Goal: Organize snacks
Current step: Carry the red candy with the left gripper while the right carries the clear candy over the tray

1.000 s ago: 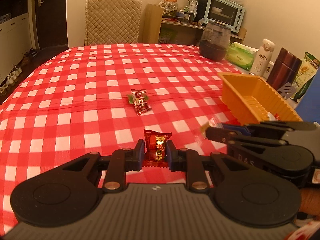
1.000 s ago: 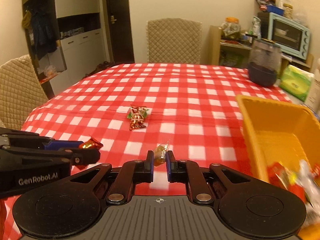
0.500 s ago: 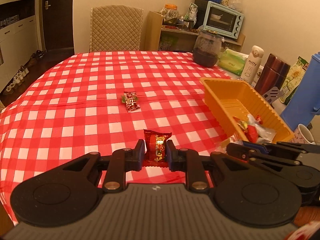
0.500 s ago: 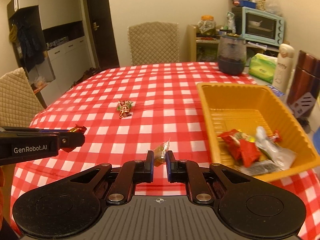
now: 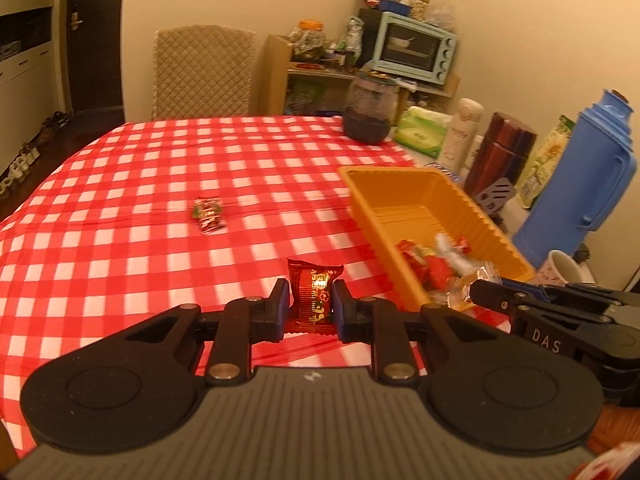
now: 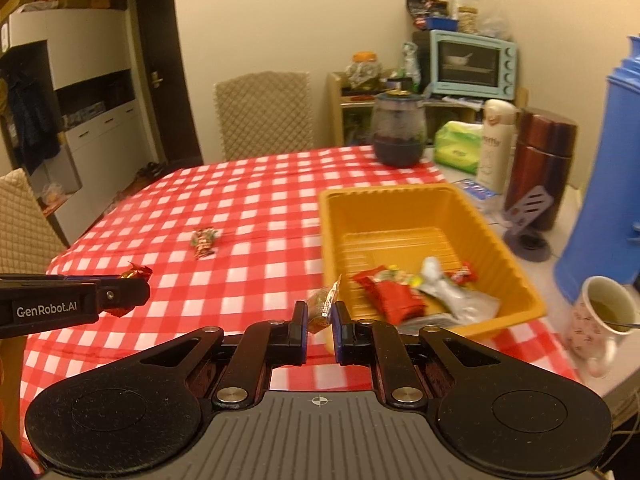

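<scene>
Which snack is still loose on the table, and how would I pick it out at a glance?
Start from the red checked tablecloth and find the orange bin on its right side. To the left of the bin, apart from it, lies a small red and green wrapped candy. It is the only snack on the cloth; the others are in the bin or clamped in the two grippers.

We hold our left gripper (image 5: 310, 300), a black two-finger tool with blue pads, tilted downward, its jaws clamped on a dark red foil snack packet (image 5: 315, 294). Our right gripper (image 6: 320, 316), the same black build, also points downward and pinches a small clear-wrapped candy (image 6: 322, 304); seen from the left wrist, it sits at three o'clock.
</scene>
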Action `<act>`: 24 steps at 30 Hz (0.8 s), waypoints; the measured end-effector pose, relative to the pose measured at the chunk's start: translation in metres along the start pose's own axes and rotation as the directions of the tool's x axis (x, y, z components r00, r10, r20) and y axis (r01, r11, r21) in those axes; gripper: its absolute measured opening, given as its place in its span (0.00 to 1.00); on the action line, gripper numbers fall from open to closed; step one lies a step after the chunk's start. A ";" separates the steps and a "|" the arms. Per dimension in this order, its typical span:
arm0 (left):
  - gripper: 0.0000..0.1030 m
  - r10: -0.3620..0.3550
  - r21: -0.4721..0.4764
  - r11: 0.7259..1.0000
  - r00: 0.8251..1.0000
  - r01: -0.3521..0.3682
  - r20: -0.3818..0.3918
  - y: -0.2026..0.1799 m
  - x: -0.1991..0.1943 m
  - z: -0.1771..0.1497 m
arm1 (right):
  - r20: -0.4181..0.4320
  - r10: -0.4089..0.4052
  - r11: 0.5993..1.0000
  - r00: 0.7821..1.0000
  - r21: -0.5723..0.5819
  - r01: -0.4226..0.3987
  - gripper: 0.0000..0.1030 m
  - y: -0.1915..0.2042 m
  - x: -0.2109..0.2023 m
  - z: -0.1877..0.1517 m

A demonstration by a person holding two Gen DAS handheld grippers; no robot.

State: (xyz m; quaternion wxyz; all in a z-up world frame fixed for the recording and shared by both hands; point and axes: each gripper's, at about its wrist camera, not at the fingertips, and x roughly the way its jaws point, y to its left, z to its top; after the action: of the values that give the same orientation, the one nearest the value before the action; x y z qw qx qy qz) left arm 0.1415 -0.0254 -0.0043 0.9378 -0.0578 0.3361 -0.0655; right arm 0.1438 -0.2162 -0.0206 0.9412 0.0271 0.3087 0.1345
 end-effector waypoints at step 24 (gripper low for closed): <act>0.19 -0.163 0.085 0.983 0.986 0.164 -0.018 -0.106 0.029 0.029 | 0.040 -0.131 0.987 0.991 0.098 0.127 0.12 -0.088 -0.034 0.016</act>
State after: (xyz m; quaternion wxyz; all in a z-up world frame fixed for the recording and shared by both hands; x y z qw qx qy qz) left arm 0.1731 -0.1327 0.0157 0.9289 -0.0444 0.3322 -0.1572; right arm 0.1479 -0.3091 -0.0005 0.9525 0.0552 0.2939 0.0577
